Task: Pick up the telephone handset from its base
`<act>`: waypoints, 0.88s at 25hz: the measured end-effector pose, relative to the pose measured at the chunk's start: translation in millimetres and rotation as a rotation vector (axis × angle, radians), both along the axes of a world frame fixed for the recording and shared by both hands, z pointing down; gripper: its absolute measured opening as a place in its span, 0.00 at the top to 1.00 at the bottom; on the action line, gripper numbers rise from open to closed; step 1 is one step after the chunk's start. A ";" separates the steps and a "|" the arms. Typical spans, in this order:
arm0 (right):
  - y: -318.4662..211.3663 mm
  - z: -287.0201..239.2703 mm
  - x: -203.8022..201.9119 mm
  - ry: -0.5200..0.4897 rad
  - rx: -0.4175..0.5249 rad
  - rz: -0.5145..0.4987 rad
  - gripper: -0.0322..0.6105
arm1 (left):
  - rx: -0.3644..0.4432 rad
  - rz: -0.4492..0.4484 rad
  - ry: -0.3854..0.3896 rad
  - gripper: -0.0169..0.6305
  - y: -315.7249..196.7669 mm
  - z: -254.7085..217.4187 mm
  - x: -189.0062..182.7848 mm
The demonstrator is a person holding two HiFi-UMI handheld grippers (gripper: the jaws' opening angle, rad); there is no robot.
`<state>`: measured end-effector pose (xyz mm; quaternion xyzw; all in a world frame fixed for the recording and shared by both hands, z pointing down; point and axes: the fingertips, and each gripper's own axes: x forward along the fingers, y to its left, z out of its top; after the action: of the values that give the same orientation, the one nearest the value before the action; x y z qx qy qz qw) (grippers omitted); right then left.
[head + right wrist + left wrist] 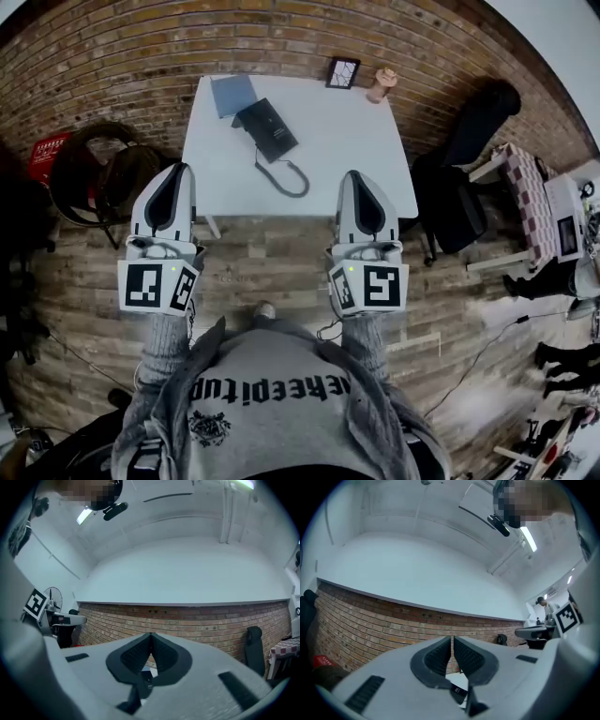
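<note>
Red crate (45, 155): stands on the floor by the brick wall, at the left of the head view; its contents cannot be made out.
Task item: black telephone handset (253, 131) lies on its black telephone base (277, 131), on the far left part of the white rectangular desk (356, 141). Its black coiled cord (289, 178) loops toward the near edge.
Other desk items: a blue-grey flat folder (232, 94) touches the telephone's far side. A small dark picture frame (342, 72) and a pinkish ornament (380, 84) sit at the back edge.
Left tool (178, 171): jaws pressed together, nothing between them. It is held short of the desk, apart from the telephone.
Right tool (354, 176): jaws likewise together and empty, near the desk's front edge.
Head view only: the desk top, the telephone and the person's grey sleeves.
Left gripper view only: closed ribbed pads (440, 657), and a distant person (541, 603) in a bright room beyond.
Right gripper view only: a standing fan (52, 599), with pads (161, 654) meeting at the tips.
Surface and room: wood-plank floor (272, 262), curved brick wall (141, 56) with pale wall above. A black chair (450, 211) stands right of the desk, and a checked cloth (525, 183) lies further right.
</note>
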<state>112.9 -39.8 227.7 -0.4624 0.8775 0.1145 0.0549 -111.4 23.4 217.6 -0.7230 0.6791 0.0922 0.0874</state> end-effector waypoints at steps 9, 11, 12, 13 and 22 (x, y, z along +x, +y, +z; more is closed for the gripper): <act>-40.1 17.2 11.3 -0.029 -0.041 -0.023 0.95 | -0.046 -0.032 -0.026 0.94 -33.8 10.6 10.5; -47.3 23.0 10.6 -0.033 -0.055 -0.023 0.95 | -0.061 -0.032 -0.028 0.94 -41.7 15.7 9.8; -50.7 25.5 9.2 -0.031 -0.060 -0.024 0.95 | -0.070 -0.032 -0.026 0.94 -45.9 18.6 8.7; -54.3 27.3 7.9 -0.030 -0.065 -0.024 0.95 | -0.077 -0.030 -0.024 0.94 -50.4 21.1 7.7; -96.8 25.1 0.5 -0.016 -0.057 0.025 0.95 | -0.077 0.030 -0.023 0.94 -105.2 23.9 1.3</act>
<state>113.4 -136.6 252.8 -0.4758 0.8740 0.0866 0.0473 -110.2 -81.8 241.5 -0.7369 0.6702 0.0590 0.0659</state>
